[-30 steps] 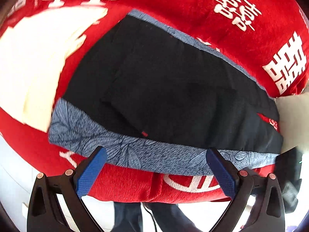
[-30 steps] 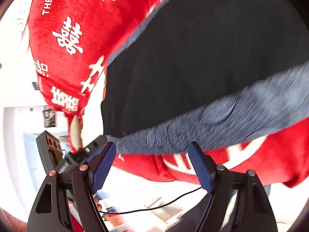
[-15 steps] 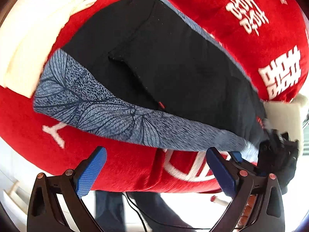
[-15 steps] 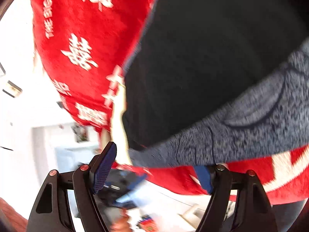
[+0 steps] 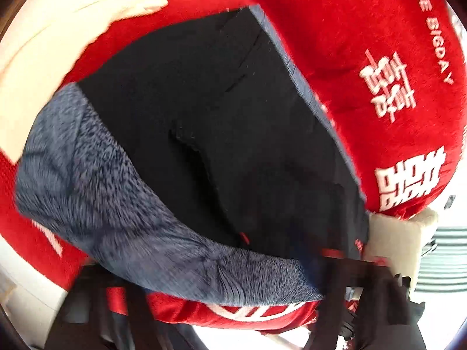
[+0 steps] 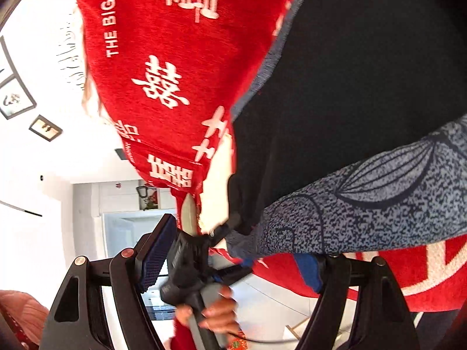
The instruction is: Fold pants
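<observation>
Black pants (image 5: 227, 134) with a grey-blue leaf-patterned waistband (image 5: 122, 221) lie flat on a red blanket (image 5: 364, 43). In the left wrist view my left gripper's fingers are blurred dark shapes at the bottom, and I cannot tell how they stand. In the right wrist view the pants (image 6: 364, 87) and waistband (image 6: 364, 198) fill the right. My right gripper (image 6: 233, 262) is open, with the waistband corner between its fingers. The left gripper (image 6: 230, 227) shows there at the pants' corner, held by a hand.
The red blanket (image 6: 175, 58) with white characters covers a cream cushion (image 5: 58, 29). Its edge drops off near the grippers. White walls with framed pictures (image 6: 17, 99) and a doorway lie beyond.
Both grippers have swung in toward the waistband's right corner. The left wrist view has rotated and blurred, and the left gripper now sits at the pants' corner in the right wrist view.
</observation>
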{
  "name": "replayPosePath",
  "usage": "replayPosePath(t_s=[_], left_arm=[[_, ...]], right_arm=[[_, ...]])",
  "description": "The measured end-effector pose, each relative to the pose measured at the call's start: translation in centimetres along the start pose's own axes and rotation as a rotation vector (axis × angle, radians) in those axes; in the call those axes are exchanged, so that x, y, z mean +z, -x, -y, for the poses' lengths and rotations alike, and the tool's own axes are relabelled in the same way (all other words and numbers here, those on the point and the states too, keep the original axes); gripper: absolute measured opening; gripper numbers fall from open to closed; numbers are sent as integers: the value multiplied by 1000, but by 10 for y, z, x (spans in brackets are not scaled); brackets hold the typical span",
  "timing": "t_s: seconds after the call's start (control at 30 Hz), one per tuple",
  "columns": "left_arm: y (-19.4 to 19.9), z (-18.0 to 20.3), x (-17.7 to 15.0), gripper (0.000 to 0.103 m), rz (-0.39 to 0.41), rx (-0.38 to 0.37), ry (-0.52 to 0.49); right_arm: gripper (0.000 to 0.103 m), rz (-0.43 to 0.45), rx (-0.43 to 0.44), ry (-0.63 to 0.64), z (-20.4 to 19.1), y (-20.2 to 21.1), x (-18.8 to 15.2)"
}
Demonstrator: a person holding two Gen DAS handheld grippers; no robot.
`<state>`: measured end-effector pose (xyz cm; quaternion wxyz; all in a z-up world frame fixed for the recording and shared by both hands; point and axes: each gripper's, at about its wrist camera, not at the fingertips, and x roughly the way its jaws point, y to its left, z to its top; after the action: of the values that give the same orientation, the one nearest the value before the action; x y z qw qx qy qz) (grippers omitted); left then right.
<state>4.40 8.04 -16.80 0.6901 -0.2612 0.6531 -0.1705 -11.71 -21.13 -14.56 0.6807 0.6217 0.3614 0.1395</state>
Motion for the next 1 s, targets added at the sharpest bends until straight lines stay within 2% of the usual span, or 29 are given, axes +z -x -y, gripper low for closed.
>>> replayPosePath(t_s=[0.03,0.13,0.23,0.33,0.57,0.63,0.67,0.73,0.77,0.8,0.87,1.0], left_arm=[[-1,0,3,39,-16,0,-10],[5,2,7,29,-27,11,-44],[16,8,15,29,-37,-5,-61],[22,21,23,29,-53,-7,-96],[28,36,36,29,-92,8,-169],[27,37,36,29,-103,18,-184],[26,37,36,29,-108,21,-186],[26,35,34,29,-114,25,-192],[25,35,34,29,-115,25,-193],[25,35,34,29,-114,26,-193],[29,39,33,29,-102,31,-203],[43,51,41,29,-75,8,-211]], right_arm=[[80,5,-10,-7,6,2,-1],[80,36,-60,-41,26,11,-2],[80,77,-89,-87,45,26,-2],[80,128,-59,-156,67,47,-4],[79,261,110,-320,105,71,-9],[74,311,152,-354,109,78,-10],[65,332,160,-359,110,81,-11],[43,364,158,-368,111,88,-9],[19,362,149,-374,111,89,-9],[6,357,126,-384,111,90,-8],[6,342,26,-363,100,94,-5],[6,317,-108,-216,54,102,0]])
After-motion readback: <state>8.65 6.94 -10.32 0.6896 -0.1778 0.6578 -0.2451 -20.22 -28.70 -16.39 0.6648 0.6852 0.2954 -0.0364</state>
